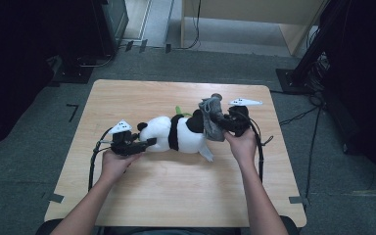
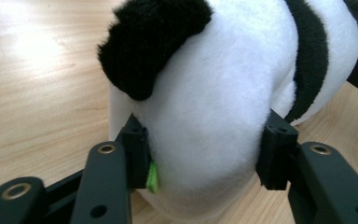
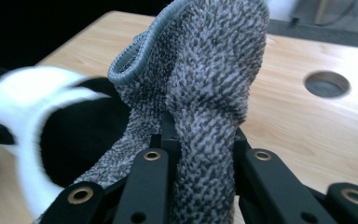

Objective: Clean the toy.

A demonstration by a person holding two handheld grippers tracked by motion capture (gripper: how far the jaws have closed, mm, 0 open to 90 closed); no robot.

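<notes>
Left gripper (image 2: 205, 154): jaws pinch the white head of the plush panda (image 1: 176, 133), which lies on its side mid-table. Right gripper (image 3: 200, 144): jaws clamp a grey knit sock (image 3: 200, 84) at the panda's far end. Light wooden table (image 1: 176, 196), rounded corners, 1 round hole (image 3: 327, 84) in its top. Grey carpet (image 1: 24, 147) surrounds; cables (image 1: 303, 115) trail right; dark equipment stands at both sides

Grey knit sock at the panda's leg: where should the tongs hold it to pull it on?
At the ribbed cuff, coming from the panda toy's foot end. The right tongs pinch the grey sock lower down, so its opening stands free above the tips, facing the leg.
</notes>
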